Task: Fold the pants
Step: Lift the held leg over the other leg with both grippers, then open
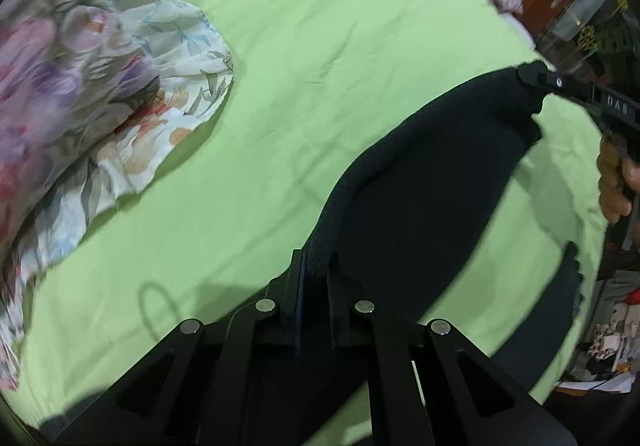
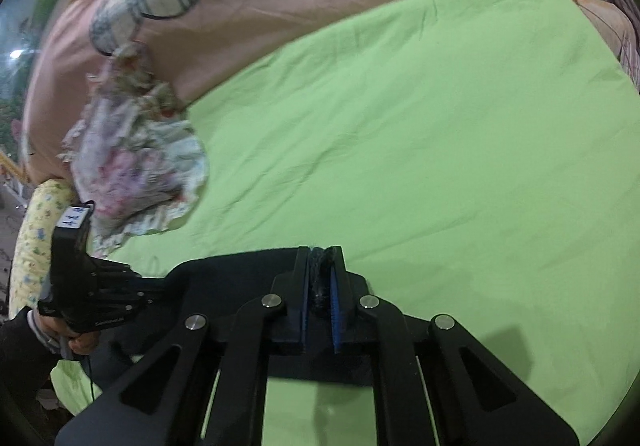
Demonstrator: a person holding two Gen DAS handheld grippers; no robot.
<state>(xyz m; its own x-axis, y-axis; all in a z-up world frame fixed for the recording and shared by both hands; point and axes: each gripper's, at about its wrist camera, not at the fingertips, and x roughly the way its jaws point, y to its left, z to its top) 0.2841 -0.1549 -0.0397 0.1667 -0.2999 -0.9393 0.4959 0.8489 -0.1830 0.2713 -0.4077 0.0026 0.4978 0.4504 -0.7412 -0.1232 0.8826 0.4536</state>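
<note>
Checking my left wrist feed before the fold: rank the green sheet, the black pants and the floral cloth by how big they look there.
1. Green sheet, fills most of the view.
2. Black pants, clamped in the left gripper.
3. Floral cloth, partly cut off at the edge.
Pants and cloth look close; the pants sit nearer the camera, so their order is unsure.

Green bed sheet (image 2: 440,126) — dark pants (image 1: 420,186), perhaps floral garment (image 1: 100,86).

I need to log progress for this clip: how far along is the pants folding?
Done: both grippers have clamped an edge of the black pants, the left gripper at one end, the right gripper at the other. In hand: that edge is held above the green sheet. Left: no finished fold is visible yet.
</note>
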